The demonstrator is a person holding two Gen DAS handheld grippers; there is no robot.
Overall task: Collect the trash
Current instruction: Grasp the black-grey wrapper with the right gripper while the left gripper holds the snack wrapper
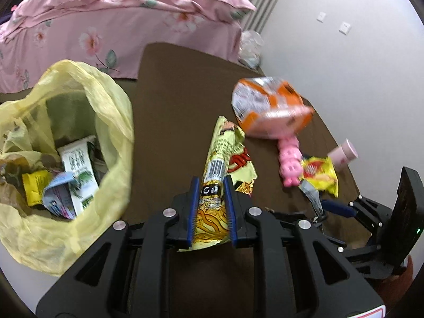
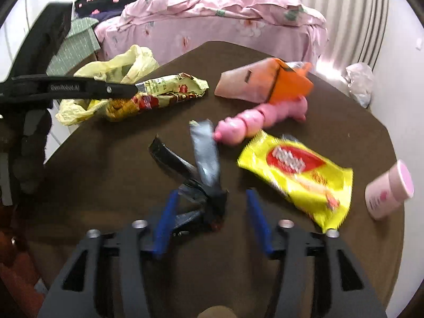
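My left gripper (image 1: 212, 179) is shut on a long yellow noodle wrapper (image 1: 220, 156), held above the brown table (image 1: 172, 106) just right of the open yellow trash bag (image 1: 111, 100). Several wrappers lie inside the bag. In the right wrist view the same wrapper (image 2: 164, 92) hangs from the left gripper's black fingers (image 2: 79, 87) in front of the bag (image 2: 124, 63). My right gripper (image 2: 211, 191) stands open over a torn silver-and-black wrapper (image 2: 205, 159). The wrapper's crumpled end lies between the blue pads, which do not press on it. A yellow snack packet (image 2: 299, 175) lies just to the right.
An orange carton (image 2: 265, 82), a pink pig toy (image 2: 254, 122) and a tipped pink cup (image 2: 389, 188) also lie on the table (image 2: 106, 172). A bed with a pink floral cover (image 1: 119, 26) stands behind it. A clear plastic bag (image 2: 360, 82) sits by the wall.
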